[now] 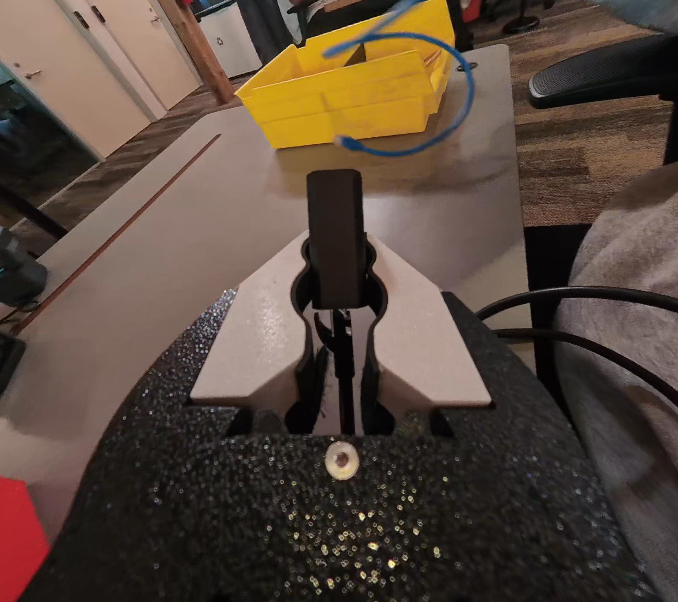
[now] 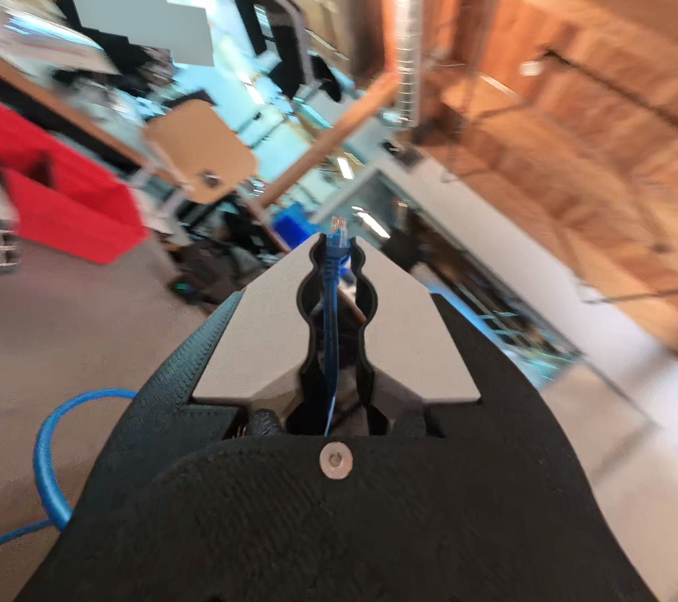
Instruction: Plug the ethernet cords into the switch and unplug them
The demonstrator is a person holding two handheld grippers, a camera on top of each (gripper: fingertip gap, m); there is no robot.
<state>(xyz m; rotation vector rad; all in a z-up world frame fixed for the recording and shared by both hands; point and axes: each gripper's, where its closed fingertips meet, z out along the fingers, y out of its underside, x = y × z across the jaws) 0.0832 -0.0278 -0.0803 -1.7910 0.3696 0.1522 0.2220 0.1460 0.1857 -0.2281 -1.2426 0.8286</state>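
My left gripper (image 1: 335,241) is shut on a small black box, the switch (image 1: 334,206), and holds it upright above the grey table (image 1: 146,254). A blue ethernet cord (image 1: 466,96) hangs in the air ahead, and its free plug (image 1: 343,140) dangles near the yellow bin. My right gripper (image 2: 337,241) is shut on the blue ethernet cord (image 2: 331,294) just behind its clear plug (image 2: 338,225), which sticks out past the fingertips. The cord loops back on the left (image 2: 44,456). The right wrist view is tilted and blurred. The switch's ports are hidden.
A yellow bin (image 1: 348,96) stands on the table ahead of the left gripper. A red bin (image 2: 73,203) is at the left in the right wrist view. Black cables (image 1: 587,294) and a grey sleeve (image 1: 623,327) are at the right. A person sits at a far desk. Left tips to right tips: about 35 cm.
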